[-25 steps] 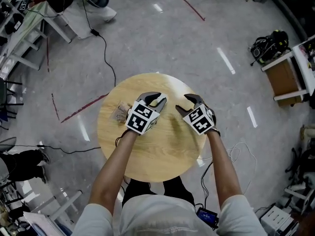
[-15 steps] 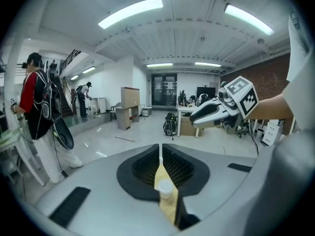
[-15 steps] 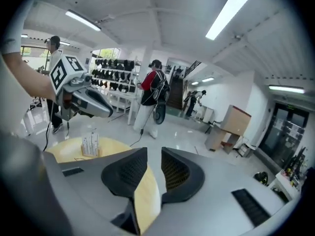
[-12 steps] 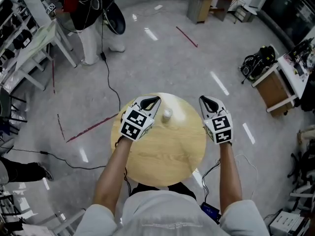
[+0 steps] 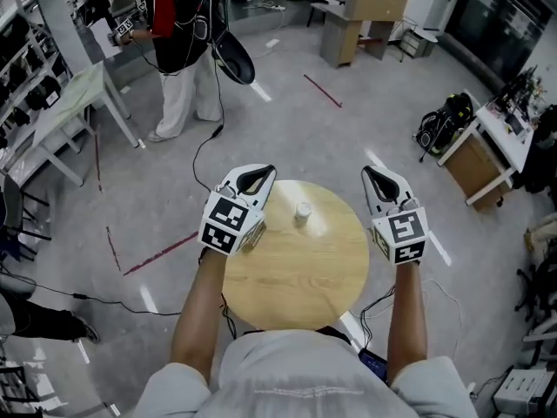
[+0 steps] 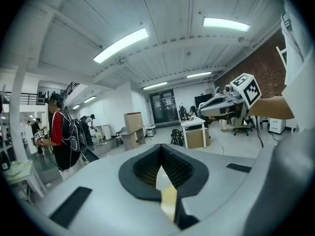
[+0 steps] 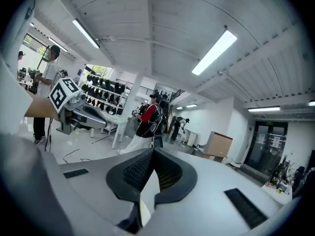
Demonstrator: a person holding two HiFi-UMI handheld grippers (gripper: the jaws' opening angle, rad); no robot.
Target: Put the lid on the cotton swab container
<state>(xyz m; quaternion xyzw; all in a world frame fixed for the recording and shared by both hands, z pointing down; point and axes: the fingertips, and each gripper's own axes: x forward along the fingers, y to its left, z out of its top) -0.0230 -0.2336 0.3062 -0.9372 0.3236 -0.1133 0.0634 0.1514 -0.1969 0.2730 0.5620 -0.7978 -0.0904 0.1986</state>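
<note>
Head view. The small white cylindrical cotton swab container stands upright on the round pale wooden table. Its long axis is vertical and its top faces up; it is too small to tell whether the lid is seated. The left gripper is near the container's left, and the right gripper is well apart on its right. Both pairs of jaws are pressed together and hold nothing. Judged: the 2 grippers are held clear of the container because no grasp is under way.
</note>
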